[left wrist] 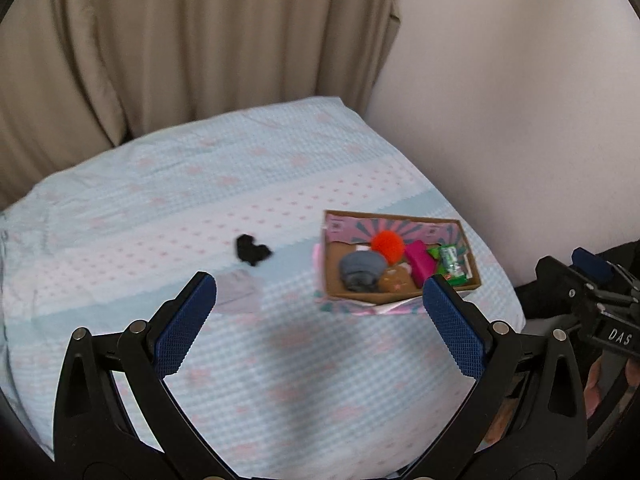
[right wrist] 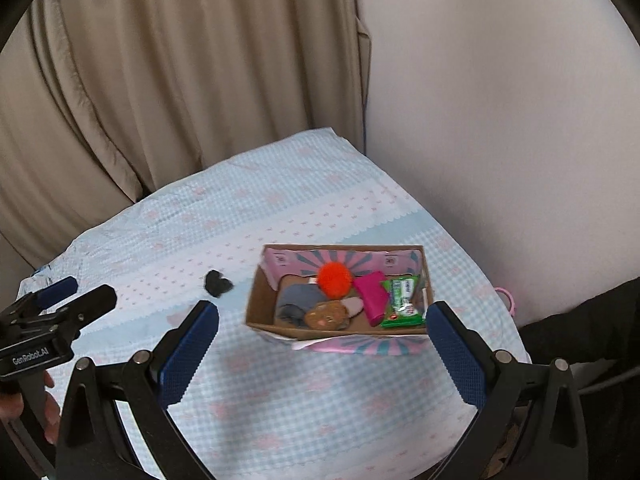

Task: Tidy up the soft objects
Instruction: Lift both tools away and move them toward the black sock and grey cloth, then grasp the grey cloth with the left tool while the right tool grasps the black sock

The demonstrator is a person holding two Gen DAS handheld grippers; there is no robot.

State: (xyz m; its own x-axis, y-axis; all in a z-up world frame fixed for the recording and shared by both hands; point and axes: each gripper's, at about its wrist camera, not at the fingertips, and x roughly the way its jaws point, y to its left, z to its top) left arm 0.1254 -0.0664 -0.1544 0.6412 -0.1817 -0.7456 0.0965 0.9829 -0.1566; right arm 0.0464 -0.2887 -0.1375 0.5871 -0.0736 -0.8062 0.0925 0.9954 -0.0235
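Two grippers hover above a bed (left wrist: 120, 208) covered in a blue and pink checked sheet, both with jaws wide apart and holding nothing. The left gripper (left wrist: 320, 300) hangs over the near middle of the bed; the right gripper (right wrist: 322, 332) sits just near of the box (right wrist: 260, 300). The box lies close to the bed's right edge, beside the wall (right wrist: 500, 120). In it are an orange pompom (right wrist: 335, 278), a grey cloth (right wrist: 296, 300), a brown toy (right wrist: 326, 314), a pink block (right wrist: 372, 296) and a green packet (right wrist: 402, 300). A black piece (left wrist: 252, 250) lies alone left of the box, apart from it, with open sheet all round. Curtains (left wrist: 180, 40) hang behind the far edge.
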